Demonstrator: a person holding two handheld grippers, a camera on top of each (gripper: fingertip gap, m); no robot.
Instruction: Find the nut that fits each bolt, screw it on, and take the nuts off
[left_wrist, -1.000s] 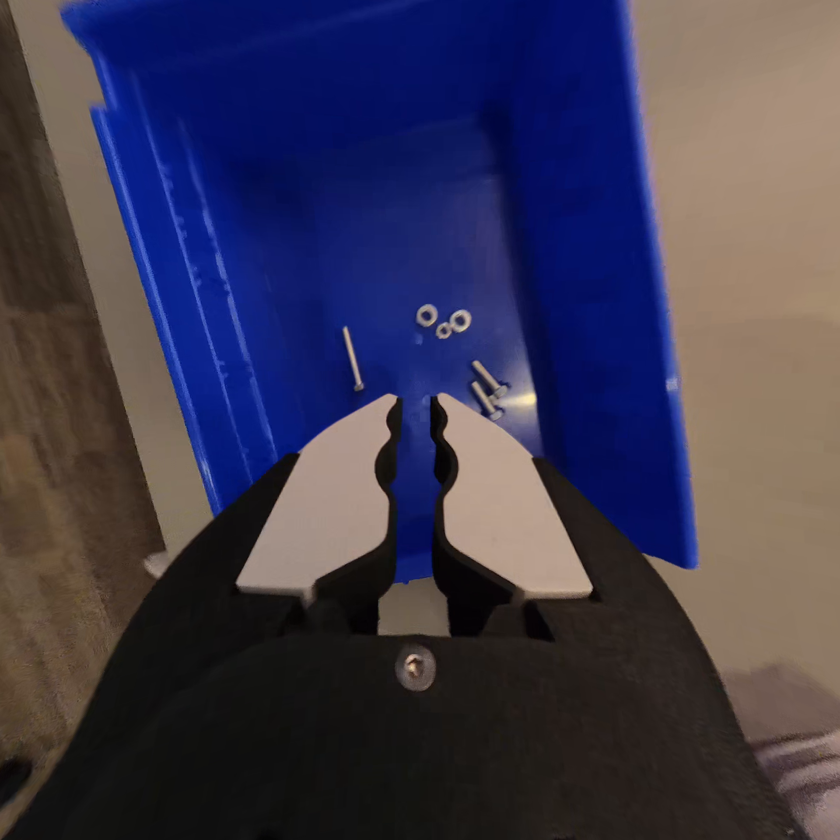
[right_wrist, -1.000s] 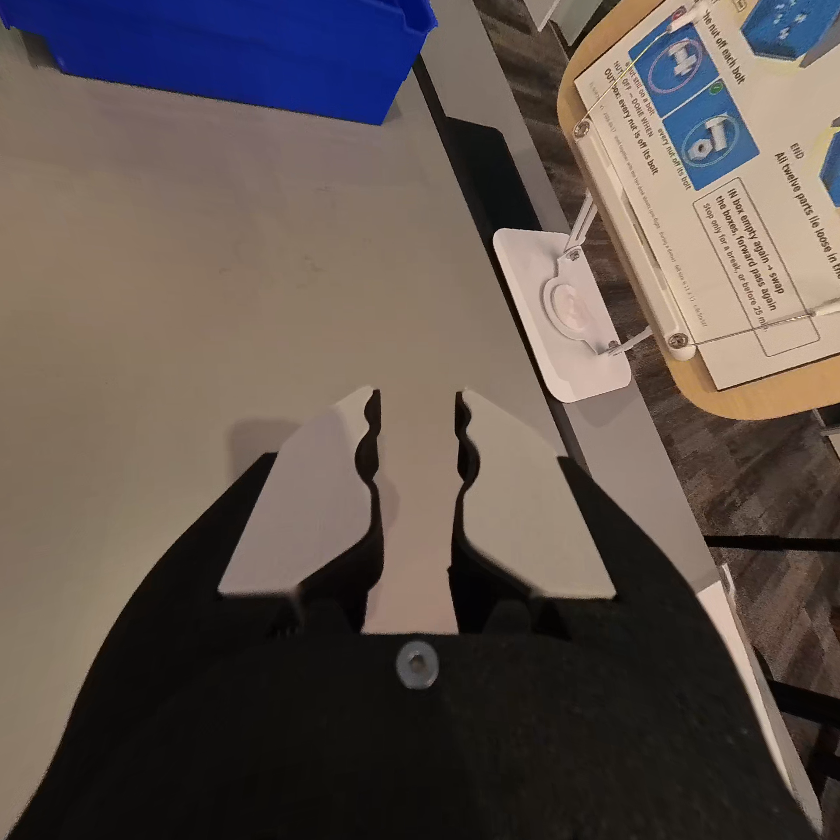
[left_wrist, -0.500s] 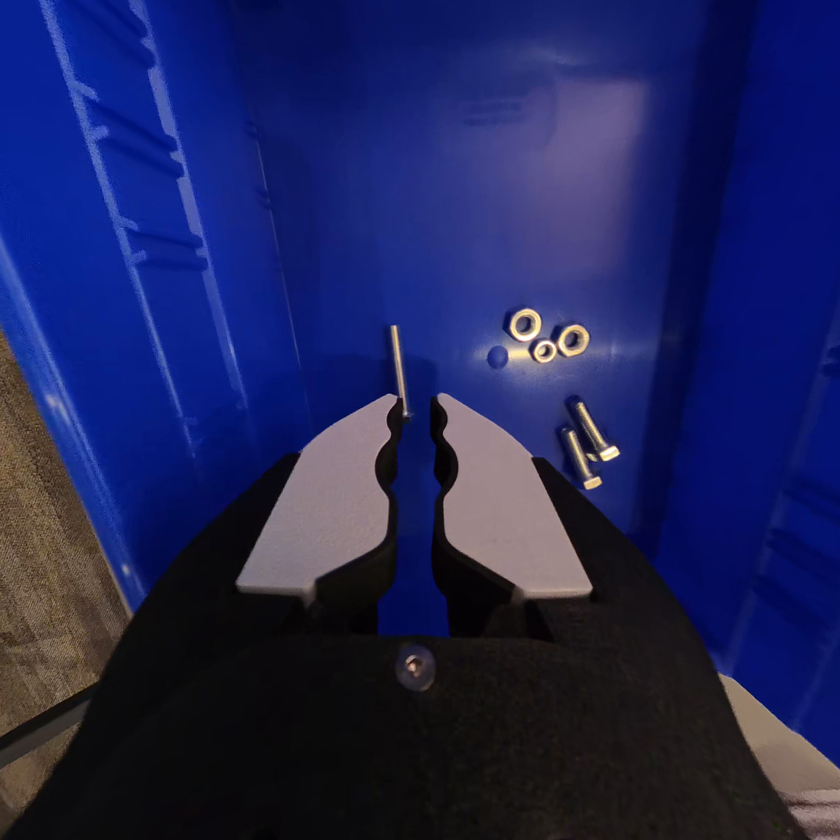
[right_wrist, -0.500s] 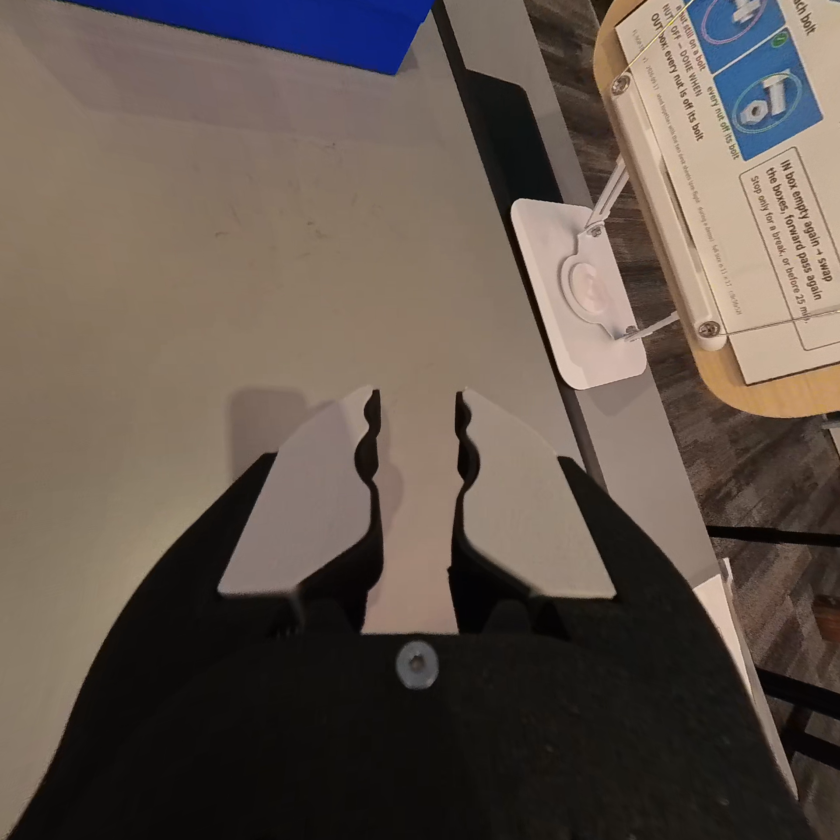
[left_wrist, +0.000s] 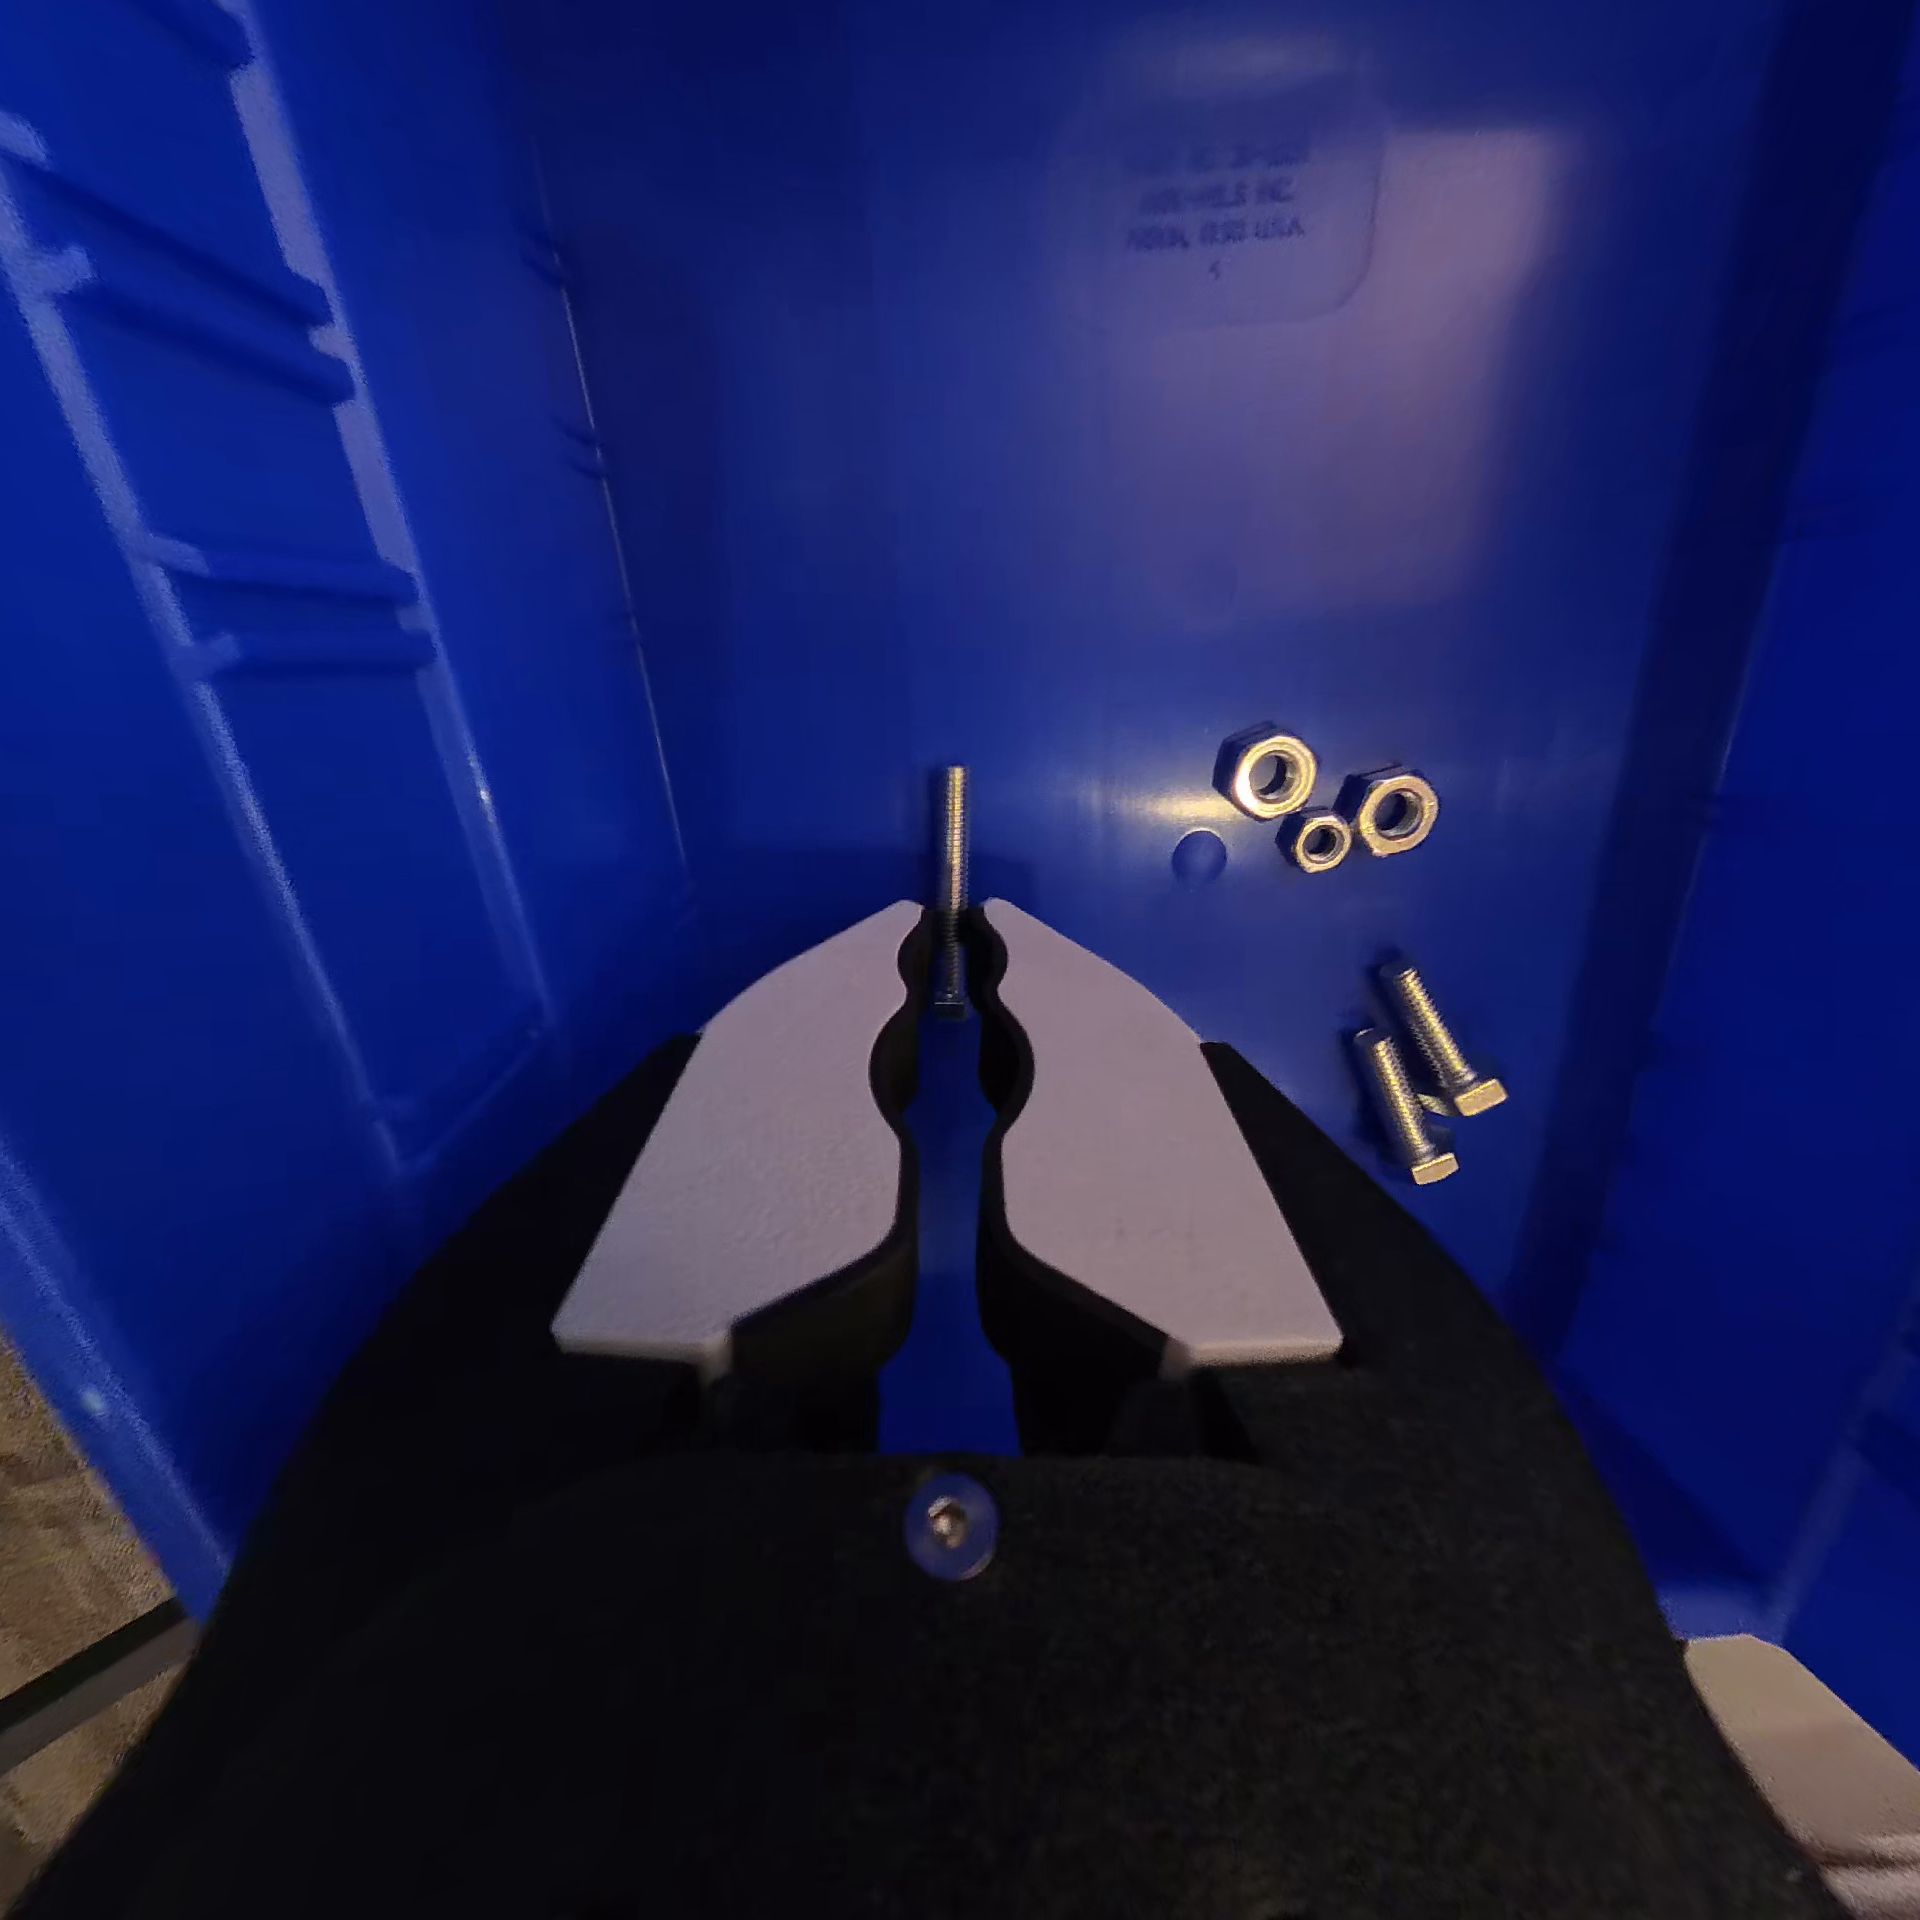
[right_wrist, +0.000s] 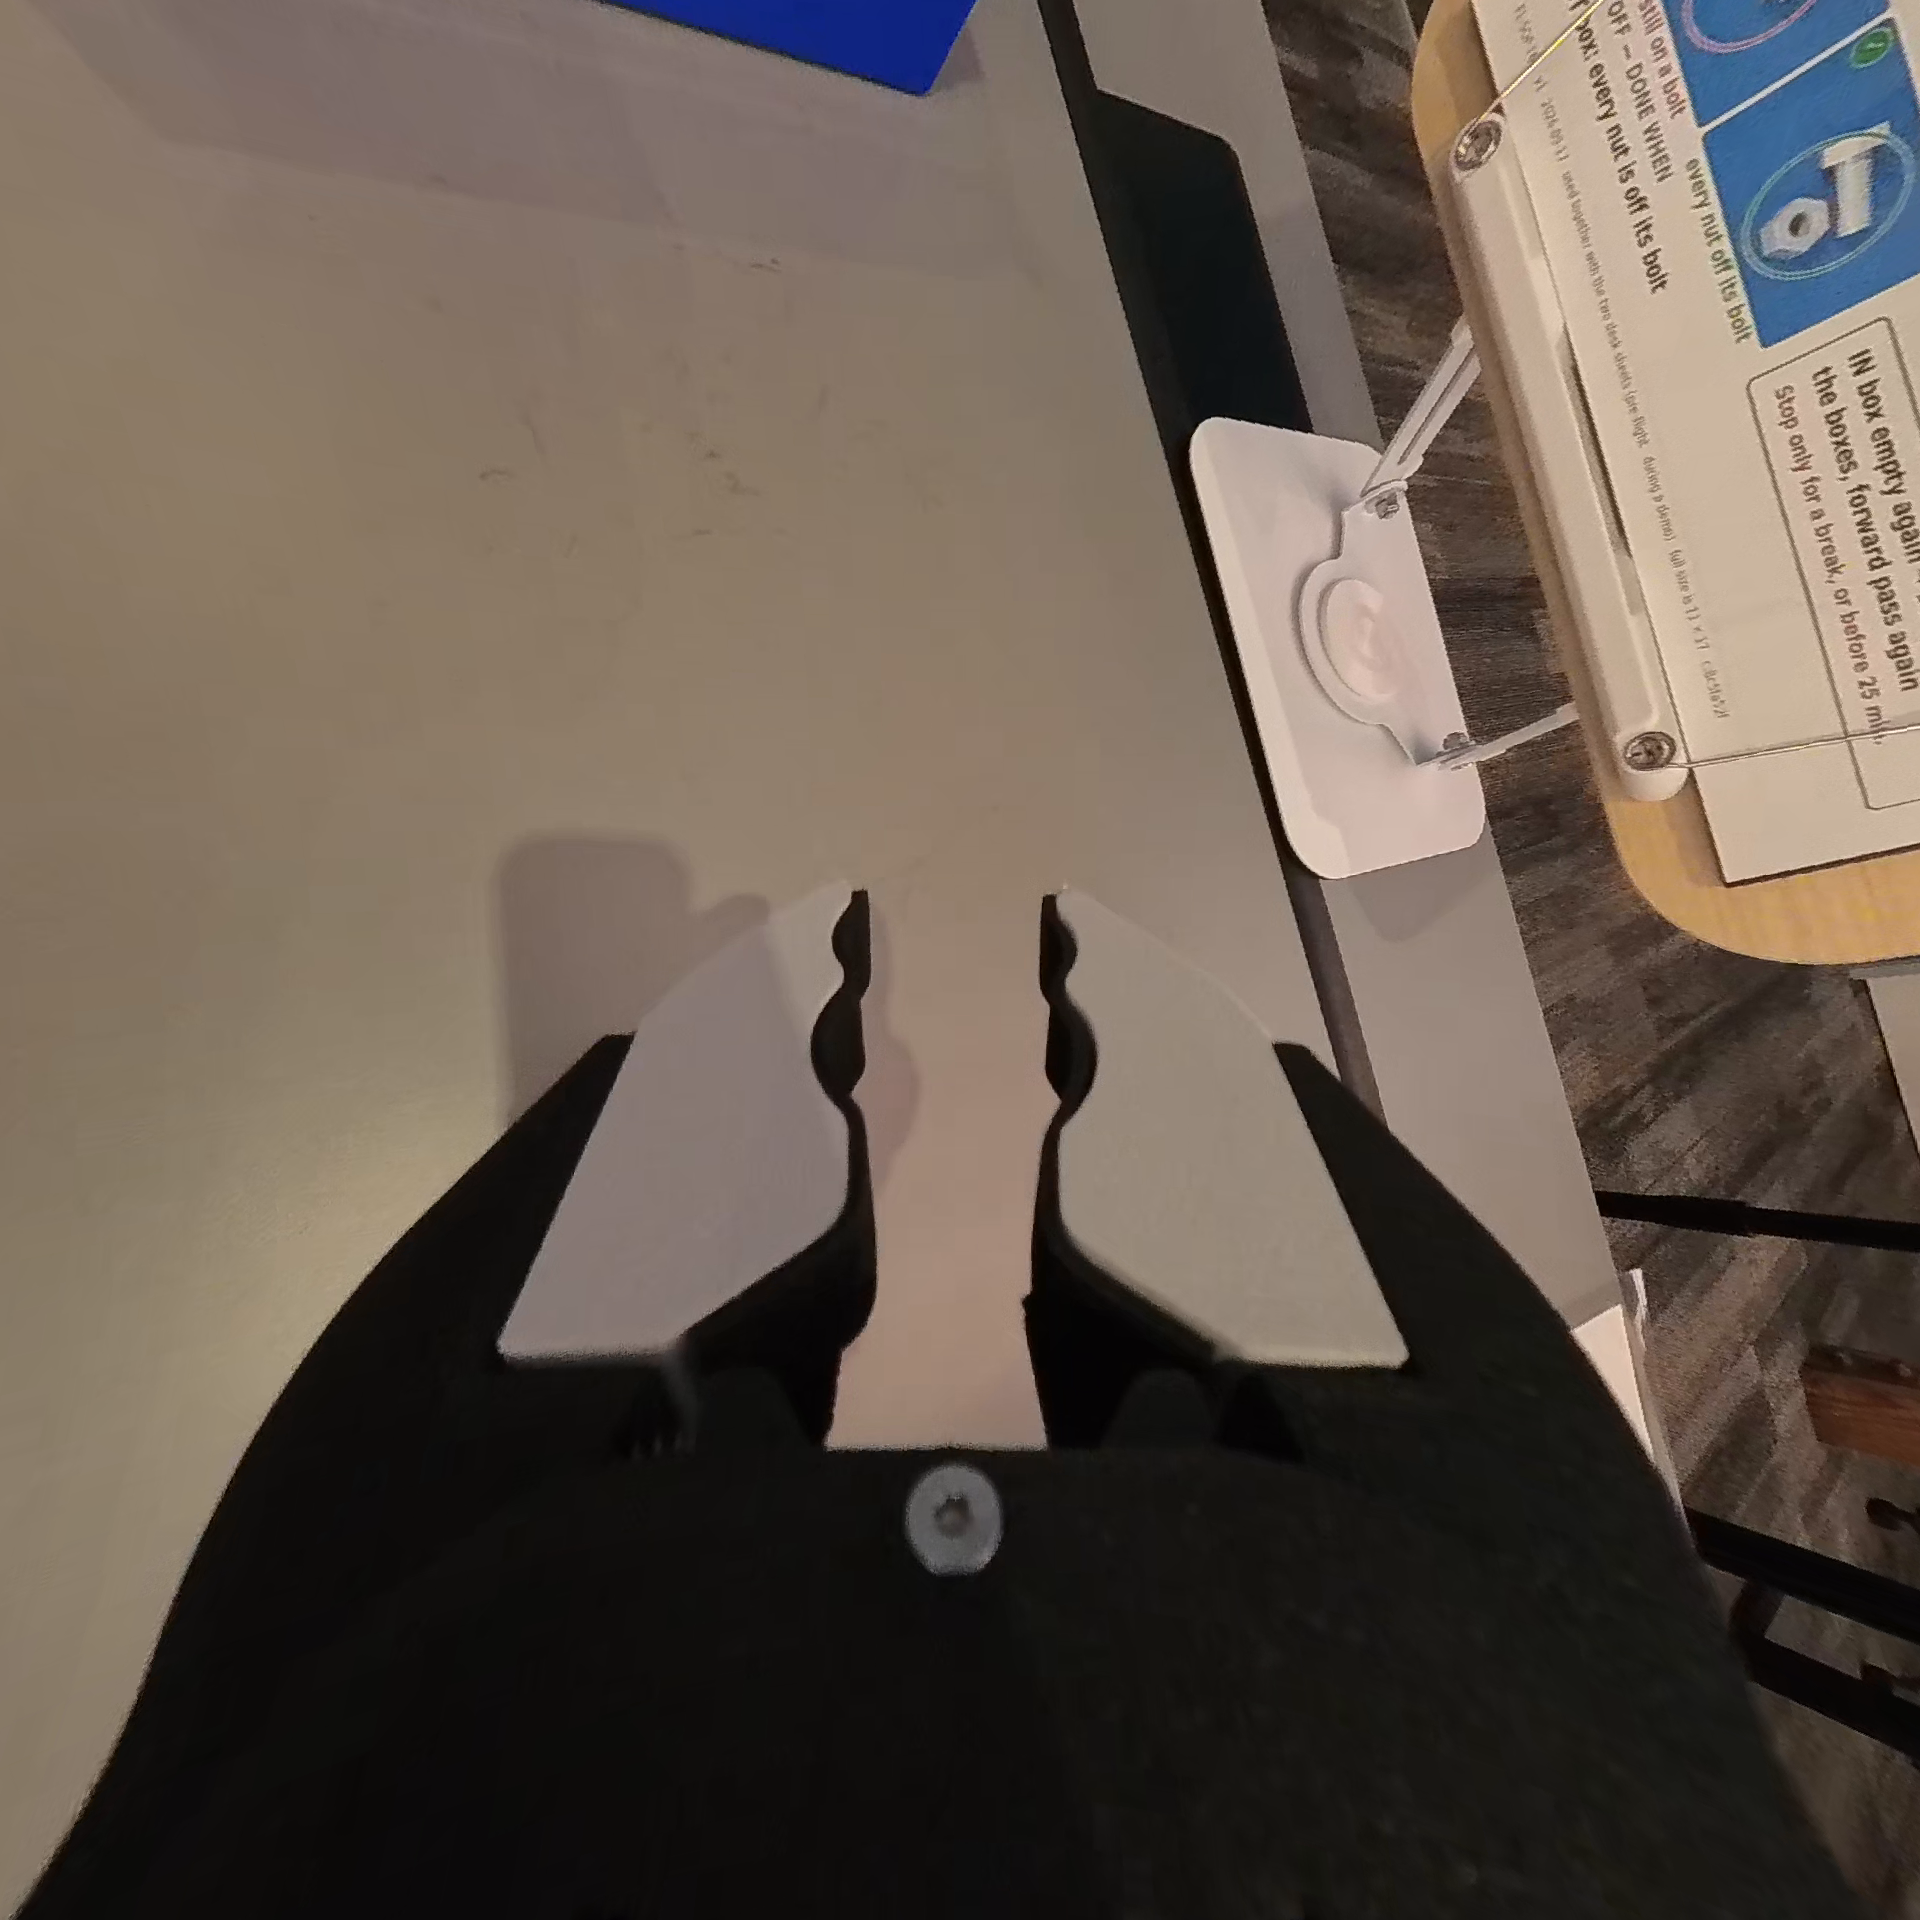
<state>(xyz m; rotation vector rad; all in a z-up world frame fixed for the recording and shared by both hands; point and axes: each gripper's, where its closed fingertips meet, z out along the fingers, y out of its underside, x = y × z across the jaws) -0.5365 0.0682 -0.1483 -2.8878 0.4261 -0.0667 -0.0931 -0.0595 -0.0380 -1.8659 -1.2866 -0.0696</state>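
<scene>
The left gripper (left_wrist: 951, 906) has its jaws drawn close around a thin long bolt (left_wrist: 953, 844), whose head end sits in the narrow slot between the fingertips (left_wrist: 831, 966) while the threaded shank sticks out past them; the pads look to be pinching it, though whether they press it firmly is hard to judge from this angle. The bolt lies on the floor of a blue bin (left_wrist: 727, 520), into which the gripper reaches. To the right of the jaws and a little ahead, three nuts (left_wrist: 1325, 805) cluster together, touching or nearly so, the smallest between the two larger. Right of the fingers, two short bolts (left_wrist: 1418, 1060) lie side by side, heads toward the camera. The right gripper (right_wrist: 951, 899) is released, its jaws parted with nothing between them, above a bare grey table (right_wrist: 416, 520). Ahead and to its right, a white stand base (right_wrist: 1340, 665) sits at the table's edge, holding a printed sheet (right_wrist: 1766, 416) beyond it.
</scene>
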